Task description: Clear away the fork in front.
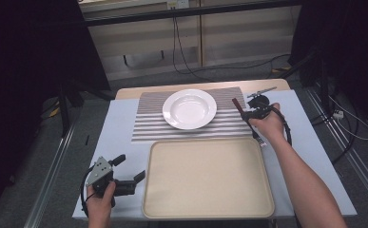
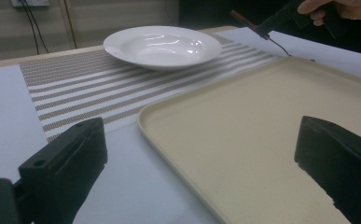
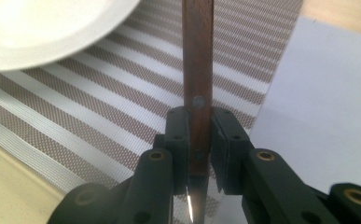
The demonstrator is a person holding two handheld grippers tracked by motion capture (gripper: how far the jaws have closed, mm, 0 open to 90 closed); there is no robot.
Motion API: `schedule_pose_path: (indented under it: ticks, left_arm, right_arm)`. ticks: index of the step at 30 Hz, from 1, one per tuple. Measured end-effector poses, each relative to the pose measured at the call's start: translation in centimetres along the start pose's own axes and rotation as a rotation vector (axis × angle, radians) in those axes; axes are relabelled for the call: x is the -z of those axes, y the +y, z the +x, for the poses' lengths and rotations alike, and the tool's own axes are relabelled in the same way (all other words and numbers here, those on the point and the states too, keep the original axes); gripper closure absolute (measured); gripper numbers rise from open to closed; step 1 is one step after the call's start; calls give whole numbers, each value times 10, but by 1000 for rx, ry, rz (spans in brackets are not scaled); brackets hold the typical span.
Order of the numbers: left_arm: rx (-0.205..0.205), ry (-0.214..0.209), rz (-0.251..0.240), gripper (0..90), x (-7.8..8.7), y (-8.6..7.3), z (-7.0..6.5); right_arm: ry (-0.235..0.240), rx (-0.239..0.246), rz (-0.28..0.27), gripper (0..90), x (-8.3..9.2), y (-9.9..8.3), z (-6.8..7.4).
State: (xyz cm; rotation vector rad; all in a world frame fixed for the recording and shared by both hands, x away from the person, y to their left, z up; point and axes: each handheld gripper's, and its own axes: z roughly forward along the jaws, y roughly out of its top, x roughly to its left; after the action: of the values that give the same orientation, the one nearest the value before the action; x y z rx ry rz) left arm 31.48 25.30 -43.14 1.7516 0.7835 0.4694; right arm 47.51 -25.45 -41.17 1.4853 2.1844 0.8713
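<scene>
Right hand-held gripper [image 3: 199, 140] clamped on a knife [image 3: 197, 70] by its wooden handle, blade trailing back below the jaws, plate [image 3: 47, 28] ahead to the left. Probably light, stiff, smooth (slip-prone); best held mid-handle. Left hand-held gripper [image 2: 206, 163] open, empty.

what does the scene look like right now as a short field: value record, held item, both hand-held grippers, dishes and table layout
held item: knife with brown wooden handle, riveted, blade end toward the camera
right hand-held gripper: shut on the handle, above the mat's right edge
left hand-held gripper: open, nothing between its jaws, at the tray's left edge
plate: white, nothing on it, on the striped mat
striped mat: beyond the tray
tray: beige, nothing on it, at the near edge
table: pale cover
</scene>
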Motion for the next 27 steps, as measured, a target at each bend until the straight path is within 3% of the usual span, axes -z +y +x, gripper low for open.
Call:
schedule_pose_path:
  ticks: [2, 6, 8, 11, 16, 23, 27]
  left_arm:
    - [3, 3, -2, 25, 1, 0, 0]
    - [-3, 5, 5, 25, 3, -1, -2]
    - [-1, 7, 2, 25, 4, -1, -1]
    - [6, 8, -1, 25, 5, -1, -1]
    - [6, 4, -1, 25, 4, 0, -2]
    - [2, -4, 1, 25, 1, 1, -3]
    - [3, -5, -1, 25, 0, 4, -3]
  right_arm:
    - [-12, -2, -50, 781, 11, 4, -4]
    - [-12, -5, -96, 781, 21, 8, -6]
    - [8, -13, -156, 781, 33, 9, -7]
    - [26, -13, -193, 781, 39, 7, -3]
    - [122, -39, -333, 780, 56, -9, 16]
    - [190, -40, -431, 780, 75, -27, 35]
    - [217, -40, -476, 780, 81, -48, 52]
